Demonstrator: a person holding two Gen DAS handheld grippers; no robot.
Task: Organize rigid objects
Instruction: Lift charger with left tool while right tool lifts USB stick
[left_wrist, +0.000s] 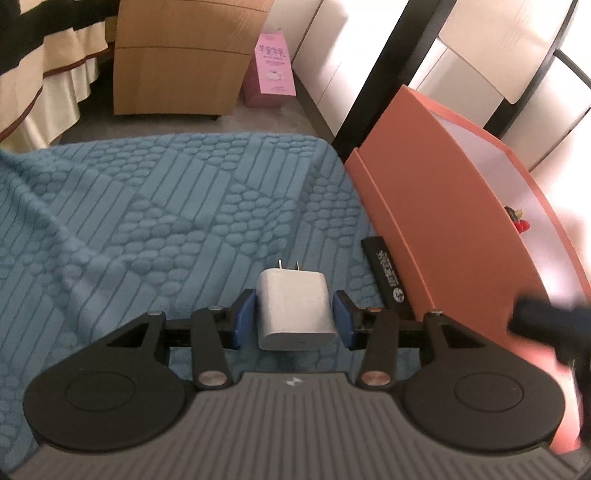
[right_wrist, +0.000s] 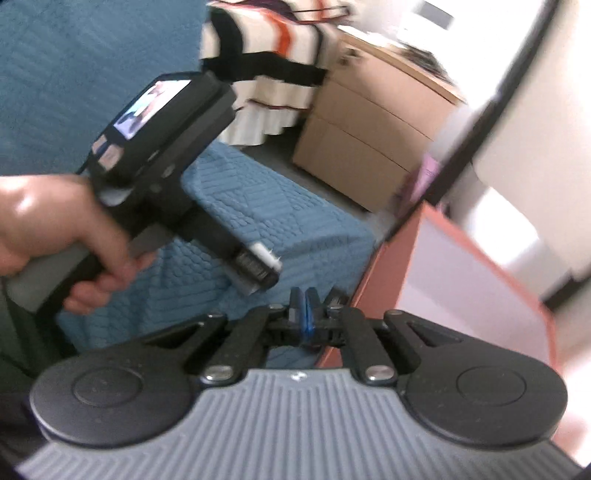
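One white charger (left_wrist: 294, 310) sits between the blue pads (left_wrist: 243, 317) of my left gripper (left_wrist: 293, 319); its two prongs point away from me. My pads stand partly apart on either side of it, and I cannot tell whether they press on its sides. Just right of my right pad lies one black stick-shaped thing (left_wrist: 386, 275) on the blue quilt (left_wrist: 147, 206), against the wall of one orange box (left_wrist: 443, 229). My right gripper (right_wrist: 304, 314) has its pads together with nothing between them, near the box's corner, and my left hand (right_wrist: 55, 236) shows at its left
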